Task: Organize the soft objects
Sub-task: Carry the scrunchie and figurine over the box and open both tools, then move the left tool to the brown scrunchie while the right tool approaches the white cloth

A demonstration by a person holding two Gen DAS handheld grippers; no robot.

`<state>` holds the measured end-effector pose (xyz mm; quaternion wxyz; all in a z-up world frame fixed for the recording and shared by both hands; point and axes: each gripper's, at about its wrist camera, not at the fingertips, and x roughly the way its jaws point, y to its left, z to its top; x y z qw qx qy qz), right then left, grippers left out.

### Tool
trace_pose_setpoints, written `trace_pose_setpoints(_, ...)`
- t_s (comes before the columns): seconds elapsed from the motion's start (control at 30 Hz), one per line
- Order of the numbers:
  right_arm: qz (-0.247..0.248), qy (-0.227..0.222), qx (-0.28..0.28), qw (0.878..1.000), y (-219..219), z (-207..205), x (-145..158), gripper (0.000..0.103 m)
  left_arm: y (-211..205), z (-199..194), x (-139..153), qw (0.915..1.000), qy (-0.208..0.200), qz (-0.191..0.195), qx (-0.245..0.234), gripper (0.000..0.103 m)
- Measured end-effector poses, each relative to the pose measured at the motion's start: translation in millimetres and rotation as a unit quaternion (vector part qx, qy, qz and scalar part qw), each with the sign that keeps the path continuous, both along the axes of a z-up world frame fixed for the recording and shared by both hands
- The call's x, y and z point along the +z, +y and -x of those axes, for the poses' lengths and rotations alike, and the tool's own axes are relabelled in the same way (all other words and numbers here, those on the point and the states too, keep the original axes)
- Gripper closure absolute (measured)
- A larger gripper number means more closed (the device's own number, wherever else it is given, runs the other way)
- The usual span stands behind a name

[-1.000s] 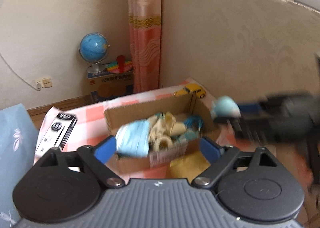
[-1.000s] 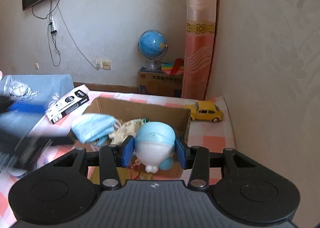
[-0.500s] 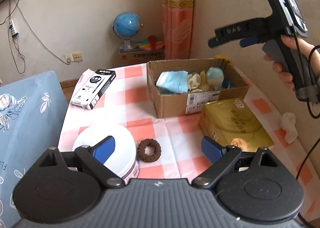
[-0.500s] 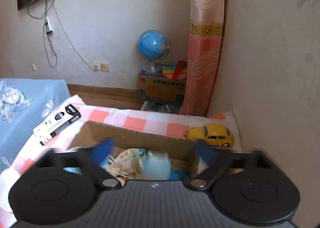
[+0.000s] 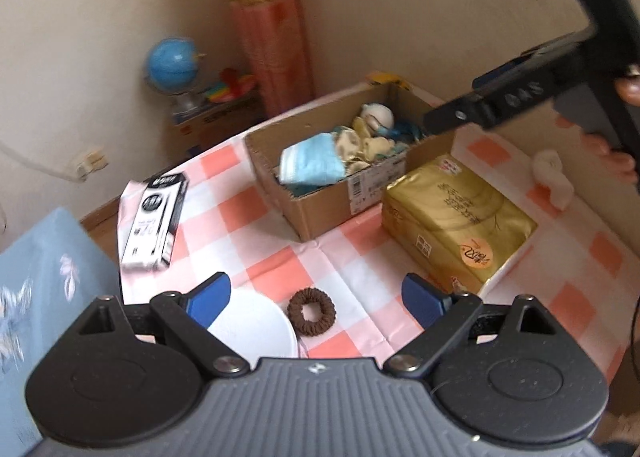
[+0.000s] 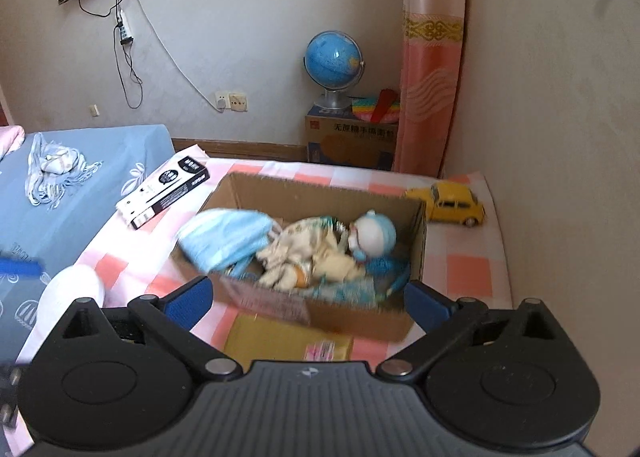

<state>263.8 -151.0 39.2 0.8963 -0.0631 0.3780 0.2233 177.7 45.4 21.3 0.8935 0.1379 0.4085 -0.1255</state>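
The right gripper point(image 6: 306, 299) has just been opening; its jaws are now spread wide with nothing between them. The blue and white plush toy point(image 6: 374, 235) lies in the cardboard box point(image 6: 320, 197), beside a light blue cloth point(image 6: 228, 237). The left gripper point(image 5: 316, 299) is also wide open and empty, above a brown hair scrunchie point(image 5: 312, 311) on the checked tablecloth point(image 5: 272, 269). The gold tissue pack point(image 5: 456, 217) has Chinese writing, too blurred to read

Soft daylight, fairly bright — fisheye bending at the edges, motion blur smearing both views.
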Motion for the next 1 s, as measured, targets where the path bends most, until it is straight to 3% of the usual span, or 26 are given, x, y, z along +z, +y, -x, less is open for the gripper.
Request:
trace_pose_setpoints(0.17, -0.015, 0.000, -0.011, 1.000, -10.1, 25.1, 1.5, 0.000, -8.1, -46.0, -10.5, 0.9958, 0.082, -0.019, -0.035, 0.025)
trace_pose_setpoints(0.3, -0.030, 0.001, -0.025, 0.999, -19.2, 38.9, 3.6, 0.000, -13.0, -83.1, -34.1, 0.9865, 0.155, -0.041, -0.034, 0.042)
trace_pose_setpoints(0.43, -0.036, 0.005, -0.041, 0.998, -29.7, 54.1, 0.8, 0.000, -18.1, -107.7, -61.6, 0.9726, 0.220, -0.068, -0.036, 0.047)
trace_pose_setpoints(0.63, -0.050, 0.020, -0.069, 0.996, -49.2, 74.1, -12.9, 0.000, -25.2, -119.4, -82.2, 0.9585, 0.254, -0.121, -0.046, 0.049)
trace_pose_setpoints(1.0, -0.067, 0.031, -0.114, 0.991, -78.3, 85.1, -23.4, 0.000, -28.5, -128.4, -96.4, 0.9476, 0.297, -0.112, -0.039, 0.051)
